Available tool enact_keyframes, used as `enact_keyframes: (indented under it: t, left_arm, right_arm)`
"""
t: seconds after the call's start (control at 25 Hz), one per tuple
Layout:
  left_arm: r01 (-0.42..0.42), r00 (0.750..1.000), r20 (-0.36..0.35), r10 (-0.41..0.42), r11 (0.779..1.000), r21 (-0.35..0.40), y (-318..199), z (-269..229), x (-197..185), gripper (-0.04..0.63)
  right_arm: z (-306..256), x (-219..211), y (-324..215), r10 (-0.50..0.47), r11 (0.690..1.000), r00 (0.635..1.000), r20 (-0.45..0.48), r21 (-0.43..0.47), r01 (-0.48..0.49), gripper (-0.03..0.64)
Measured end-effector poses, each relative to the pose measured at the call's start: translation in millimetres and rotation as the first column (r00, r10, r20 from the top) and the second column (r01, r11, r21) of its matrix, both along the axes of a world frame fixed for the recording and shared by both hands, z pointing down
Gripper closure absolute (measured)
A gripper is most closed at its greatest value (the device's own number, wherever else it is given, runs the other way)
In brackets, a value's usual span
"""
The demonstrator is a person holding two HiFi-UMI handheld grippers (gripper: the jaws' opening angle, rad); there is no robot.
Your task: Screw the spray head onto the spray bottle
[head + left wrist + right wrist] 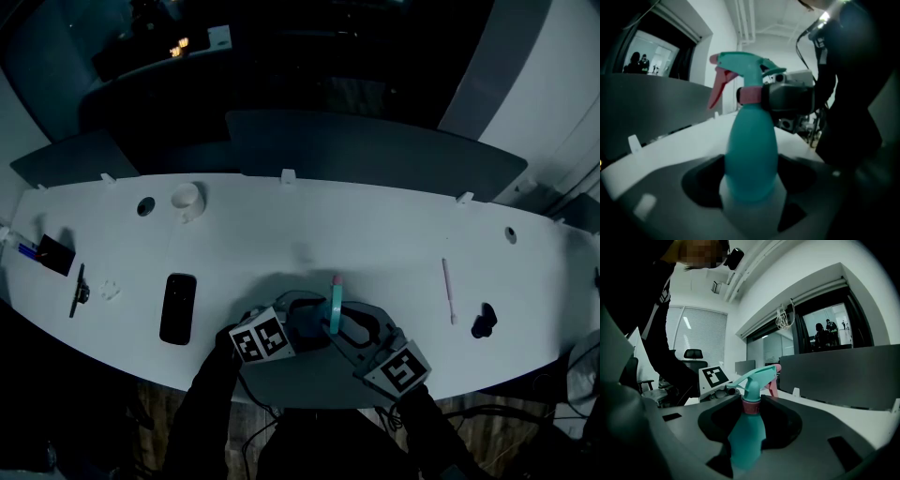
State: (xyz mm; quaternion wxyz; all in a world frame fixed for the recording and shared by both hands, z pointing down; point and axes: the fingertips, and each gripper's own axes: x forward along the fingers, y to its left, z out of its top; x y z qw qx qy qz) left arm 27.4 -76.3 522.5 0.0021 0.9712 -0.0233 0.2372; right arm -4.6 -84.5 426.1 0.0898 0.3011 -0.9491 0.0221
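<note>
One upright spray bottle (752,159) (nozzle (336,279) aimed away).

The spray bottle (335,302) is near the table's (375,225) front edge, seemingly a phone (178,307) leftward.

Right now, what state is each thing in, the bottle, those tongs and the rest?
Spray bottle: roughly upright, held by both tongs.
Spray head: seated on the bottle's neck.
Left tongs: closed on the spray bottle's body.
Right tongs: closed on the spray head's pink collar.
Phone: lying flat, screen dark.
</note>
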Motion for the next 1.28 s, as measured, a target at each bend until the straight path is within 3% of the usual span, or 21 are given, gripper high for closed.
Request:
enact_keyframes:
  t: [0.12, 0.2, 0.32, 0.48, 0.52, 0.56, 0.6, 0.64, 0.76, 0.92, 1.0, 1.08, 1.16, 1.28]
  left_arm:
    - [0.116, 0.992, -0.044, -0.115, 0.993, 0.021, -3.1, -2.4, 2.9, 0.238]
    - [0.248, 0.966, -0.080, -0.244, 0.968, 0.036, -6.0, -3.5, 4.2, 0.238]
    - [0.454, 0.888, -0.115, -0.446, 0.889, 0.060, -8.3, -2.1, 2.7, 0.237]
    - [0.667, 0.744, -0.113, -0.658, 0.743, 0.063, -8.5, -5.5, 0.8, 0.236]
    - [0.693, 0.719, -0.113, -0.686, 0.718, 0.058, -8.0, -5.0, 1.0, 0.236]
    - [0.702, 0.711, -0.116, -0.694, 0.711, 0.051, -7.2, -4.4, 1.2, 0.236]
    - [0.689, 0.722, -0.127, -0.680, 0.724, 0.042, -6.0, -4.3, 1.3, 0.236]
    - [0.656, 0.750, -0.144, -0.646, 0.754, 0.033, -4.2, -5.0, 1.0, 0.238]
    - [0.491, 0.860, -0.164, -0.483, 0.871, 0.016, 1.3, -9.1, -7.6, 0.238]
    - [0.216, 0.975, -0.061, -0.214, 0.975, 0.045, 1.6, -7.5, -12.6, 0.233]
    - [0.066, 0.998, 0.003, -0.066, 0.997, 0.045, 6.6, -2.9, -7.8, 0.233]
    - [-0.013, 1.000, 0.027, 0.012, 1.000, 0.026, 7.9, -1.7, -2.8, 0.245]
    - [-0.011, 1.000, 0.022, 0.010, 1.000, 0.025, 6.0, -2.8, 0.3, 0.245]
    - [0.126, 0.992, -0.032, -0.124, 0.991, 0.047, 0.4, -5.5, 3.0, 0.247]
  right_arm:
    - [0.6, 4.0, -0.5, 0.021, 1.000, 1.000, -0.003, 0.005, -0.021, 0.494]
    - [0.6, 6.4, -1.4, 0.045, 0.999, 0.999, -0.001, 0.010, -0.045, 0.494]
    - [0.7, 8.0, -0.8, 0.074, 0.997, 0.997, 0.003, 0.012, -0.074, 0.494]
    - [0.6, 8.7, 1.9, 0.094, 0.995, 0.996, 0.013, 0.015, -0.094, 0.494]
    - [0.5, 8.6, 2.8, 0.093, 0.996, 0.996, 0.013, 0.016, -0.093, 0.494]
    - [0.6, 8.6, 3.3, 0.091, 0.996, 0.996, 0.013, 0.016, -0.091, 0.494]
    - [0.7, 8.9, 3.5, 0.088, 0.996, 0.996, 0.012, 0.014, -0.088, 0.494]
    - [0.9, 9.4, 3.5, 0.082, 0.997, 0.997, 0.011, 0.011, -0.082, 0.494]
    - [1.1, 8.7, 4.7, 0.047, 0.999, 0.999, 0.003, 0.001, -0.047, 0.494]
    - [-0.2, 4.1, 6.2, -0.006, 1.000, 1.000, 0.014, -0.005, 0.006, 0.494]
    - [-0.1, 2.0, 7.2, -0.029, 0.999, 0.999, 0.020, -0.015, 0.029, 0.494]
    - [0.4, 1.3, 7.7, -0.046, 0.999, 0.999, 0.020, -0.027, 0.047, 0.494]
    - [0.6, 2.7, 6.4, -0.036, 0.999, 0.999, 0.019, -0.026, 0.036, 0.494]
    - [0.7, 6.7, 2.9, 0.009, 1.000, 1.000, 0.020, -0.007, -0.009, 0.494]
